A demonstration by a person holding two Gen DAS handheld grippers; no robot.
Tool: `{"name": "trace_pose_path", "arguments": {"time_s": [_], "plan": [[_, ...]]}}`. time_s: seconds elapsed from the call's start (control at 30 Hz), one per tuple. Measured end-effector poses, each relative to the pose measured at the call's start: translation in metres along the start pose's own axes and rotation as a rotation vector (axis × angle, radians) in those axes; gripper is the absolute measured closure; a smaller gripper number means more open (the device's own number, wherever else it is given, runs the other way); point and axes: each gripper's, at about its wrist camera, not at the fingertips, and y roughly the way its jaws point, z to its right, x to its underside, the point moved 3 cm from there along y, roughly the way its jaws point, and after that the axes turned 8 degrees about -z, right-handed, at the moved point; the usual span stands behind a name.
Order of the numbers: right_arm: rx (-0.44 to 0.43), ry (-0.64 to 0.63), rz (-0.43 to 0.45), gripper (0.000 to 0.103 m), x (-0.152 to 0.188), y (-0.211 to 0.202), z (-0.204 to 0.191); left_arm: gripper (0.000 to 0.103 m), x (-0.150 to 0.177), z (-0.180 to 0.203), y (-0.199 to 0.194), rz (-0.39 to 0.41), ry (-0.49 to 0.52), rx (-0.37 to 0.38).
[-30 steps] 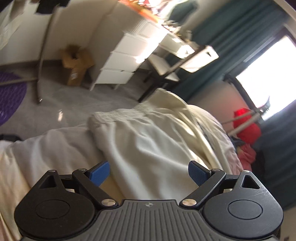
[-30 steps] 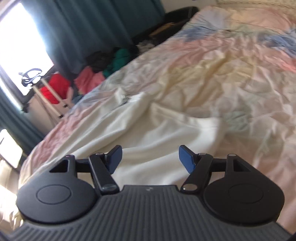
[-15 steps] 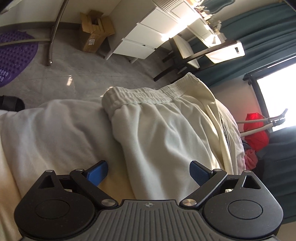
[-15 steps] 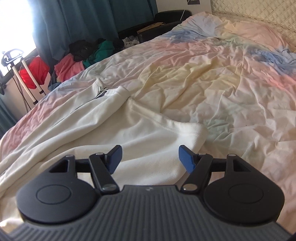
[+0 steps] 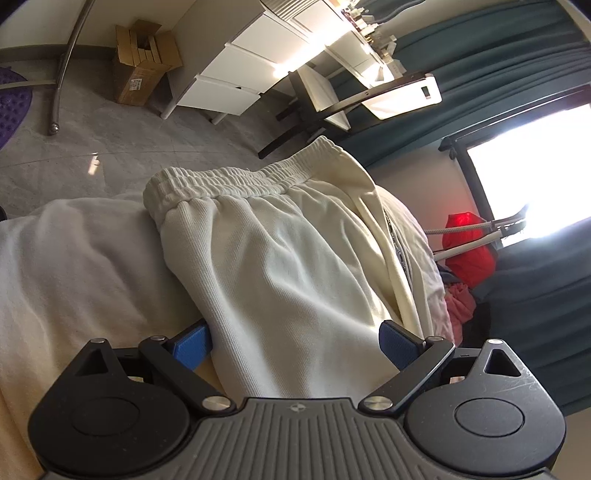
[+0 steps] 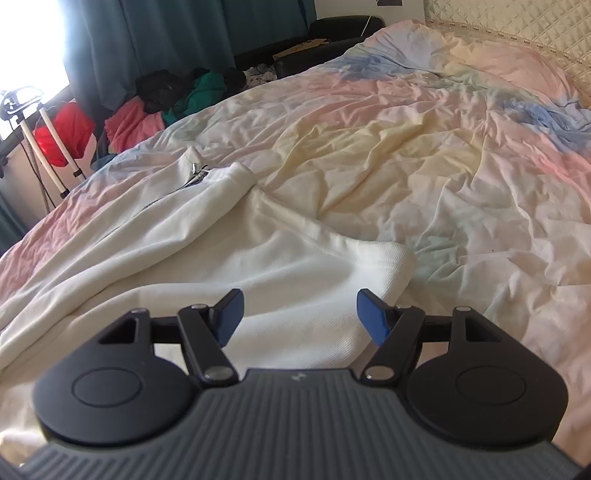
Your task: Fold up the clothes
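A cream-white zip-up garment lies spread on the bed, its ribbed elastic hem at the bed's edge. My left gripper is open just above the cloth, its blue pads either side of a raised fold. In the right wrist view the same garment shows with its zipper and a folded corner. My right gripper is open and empty, low over that corner.
The bed has a crumpled pastel sheet. Past its edge lie grey floor, a cardboard box, a white drawer unit and a desk. A pile of coloured clothes and teal curtains stand by the window.
Both grippers have moved closer and lower over the garment. The left view has tilted down toward the hem; the right has advanced to the folded corner. Both stay open.
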Motion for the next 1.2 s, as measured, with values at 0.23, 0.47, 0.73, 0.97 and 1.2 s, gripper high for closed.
{"name": "trace_pose_path", "arguments": {"time_s": [0.23, 0.47, 0.73, 0.97, 1.2], "plan": [[-0.006, 0.013, -0.013, 0.033, 0.001, 0.001, 0.002, 0.007, -0.002, -0.002, -0.004, 0.017, -0.049, 0.146], [-0.134, 0.334, -0.052, 0.033, 0.003, 0.008, 0.045, 0.011, 0.001, -0.007, 0.004, -0.023, -0.089, 0.150], [-0.281, 0.675, -0.186, 0.033, 0.024, 0.039, 0.085, 0.035, 0.007, -0.011, 0.027, -0.092, -0.095, 0.115], [-0.304, 0.639, -0.187, 0.085, 0.013, 0.065, 0.083, 0.072, -0.003, -0.024, 0.035, -0.073, -0.168, 0.151], [-0.308, 0.578, 0.005, 0.097, -0.003, 0.029, 0.084, 0.101, -0.005, -0.014, 0.006, 0.074, -0.109, 0.219]]}}
